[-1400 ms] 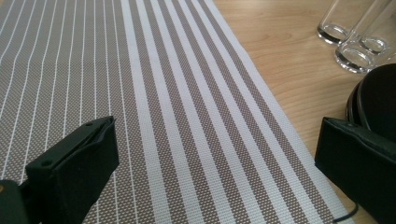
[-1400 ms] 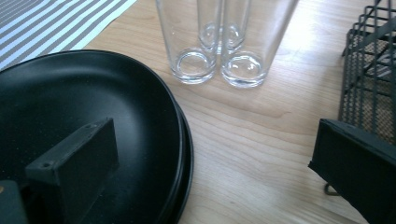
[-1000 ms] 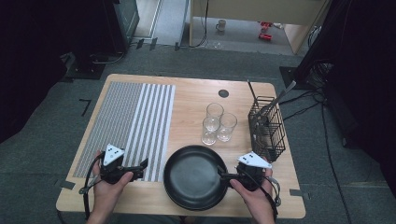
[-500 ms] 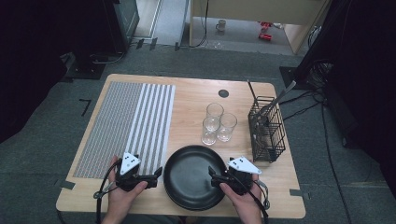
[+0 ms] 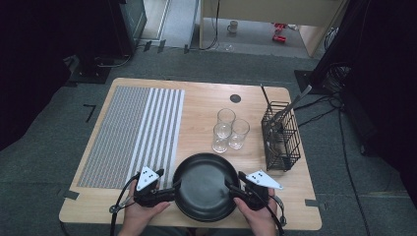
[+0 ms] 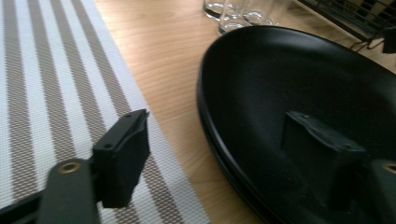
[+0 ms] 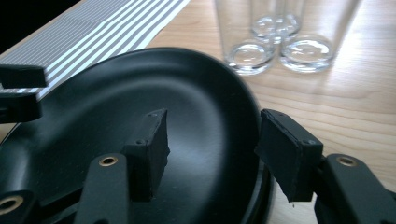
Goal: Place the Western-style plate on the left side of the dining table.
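Note:
A black plate (image 5: 204, 189) lies at the table's near edge; the left gripper view shows a double rim on the black plate (image 6: 299, 74), as if a second one lies under it. My left gripper (image 5: 173, 191) is at its left rim, and the left gripper (image 6: 222, 156) has one jaw over the striped mat and the other inside the plate. My right gripper (image 5: 231, 189) is at the right rim, and the right gripper (image 7: 219, 151) straddles the black plate (image 7: 116, 102) too. Both pairs of jaws have just been closing with the rim between them; gaps remain, so both stand open.
A striped placemat (image 5: 133, 132) covers the left of the wooden table (image 5: 206, 103). Three empty glasses (image 5: 227, 129) stand just behind the plate. A black wire basket (image 5: 280, 140) with utensils stands at the right. A small black disc (image 5: 235, 98) sits farther back.
My left gripper has moved right up to the plate's left rim. The right gripper has edged in over the right rim. Both pairs of jaws stand narrower than before.

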Motion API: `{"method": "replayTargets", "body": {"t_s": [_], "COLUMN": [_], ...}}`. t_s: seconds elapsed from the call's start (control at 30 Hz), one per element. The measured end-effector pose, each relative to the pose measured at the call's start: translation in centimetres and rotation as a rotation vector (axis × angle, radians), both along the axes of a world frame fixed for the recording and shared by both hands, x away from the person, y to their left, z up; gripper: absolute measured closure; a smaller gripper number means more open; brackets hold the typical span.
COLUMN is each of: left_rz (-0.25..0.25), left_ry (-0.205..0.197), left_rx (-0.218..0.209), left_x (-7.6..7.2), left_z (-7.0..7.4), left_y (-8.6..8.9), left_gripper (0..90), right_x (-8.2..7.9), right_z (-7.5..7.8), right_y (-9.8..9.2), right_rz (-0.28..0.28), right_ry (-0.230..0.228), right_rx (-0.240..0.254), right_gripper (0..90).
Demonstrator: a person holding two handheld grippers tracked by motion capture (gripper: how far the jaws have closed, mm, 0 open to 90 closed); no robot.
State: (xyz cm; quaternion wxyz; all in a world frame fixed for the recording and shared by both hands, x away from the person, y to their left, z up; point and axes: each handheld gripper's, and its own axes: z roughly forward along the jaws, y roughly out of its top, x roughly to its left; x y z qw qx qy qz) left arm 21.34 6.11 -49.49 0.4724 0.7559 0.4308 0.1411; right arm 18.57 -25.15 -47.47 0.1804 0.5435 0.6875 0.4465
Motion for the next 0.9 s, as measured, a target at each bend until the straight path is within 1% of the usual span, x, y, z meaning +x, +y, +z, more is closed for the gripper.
{"method": "replayTargets", "body": {"t_s": [0.07,0.17,0.2,0.23,0.3,0.4,0.43,0.47,0.5,0.57,0.63,0.67,0.8,0.83,0.87,0.9], "left_rz": [-0.012,-0.027,-0.026,-0.025,-0.024,-0.030,-0.029,-0.027,-0.027,-0.030,-0.033,-0.032,-0.030,-0.032,-0.033,-0.033], "left_ry": [0.004,0.017,0.018,0.019,0.024,0.032,0.034,0.036,0.037,0.034,0.023,0.021,0.039,0.038,0.036,0.034], "left_rx": [-0.003,-0.009,-0.010,-0.008,-0.007,-0.002,0.001,0.000,-0.003,-0.010,-0.006,-0.009,-0.034,-0.038,-0.042,-0.045], "left_x": [-0.1,-0.2,-0.2,-0.3,-0.4,-0.5,-0.5,-0.5,-0.5,-0.5,-0.6,-0.6,-0.6,-0.6,-0.6,-0.6], "left_z": [-0.1,-0.3,-0.3,-0.4,-0.5,-0.9,-1.0,-1.1,-1.3,-1.4,-1.4,-1.4,-1.6,-1.7,-1.7,-1.8], "left_y": [-0.2,-0.2,-0.3,-0.3,-0.3,-0.3,-0.3,-0.3,-0.3,-0.2,-0.2,-0.2,-0.2,-0.1,-0.1,-0.1], "left_gripper": [31.1,37.2,38.0,39.2,41.1,43.8,44.2,44.4,44.6,44.4,44.3,44.4,44.9,44.9,44.9,44.8], "right_x": [0.0,0.0,0.0,0.0,-0.1,-0.2,-0.3,-0.3,-0.4,-0.5,-0.7,-0.7,-0.9,-1.0,-1.0,-1.1], "right_z": [-0.1,-0.3,-0.4,-0.5,-0.7,-1.1,-1.2,-1.4,-1.6,-1.9,-2.1,-2.1,-2.2,-2.2,-2.2,-2.2], "right_y": [0.4,0.9,1.0,1.1,0.9,0.1,-0.2,-0.3,-0.5,-0.8,-0.9,-0.9,-1.0,-1.1,-1.2,-1.3], "right_rz": [-0.003,-0.014,-0.021,-0.039,-0.059,-0.074,-0.071,-0.068,-0.070,-0.066,-0.065,-0.067,-0.091,-0.097,-0.105,-0.119], "right_ry": [-0.008,-0.025,-0.029,-0.035,-0.048,-0.067,-0.079,-0.089,-0.071,-0.061,-0.056,-0.059,-0.058,-0.057,-0.048,-0.043], "right_rx": [-0.014,-0.027,-0.031,-0.041,-0.044,-0.027,-0.033,-0.027,-0.009,0.016,0.003,0.009,0.016,0.021,0.037,0.053], "right_gripper": [42.6,47.0,46.9,47.1,49.3,54.3,56.1,55.1,55.7,58.4,60.8,61.3,67.7,69.1,70.7,75.6]}}
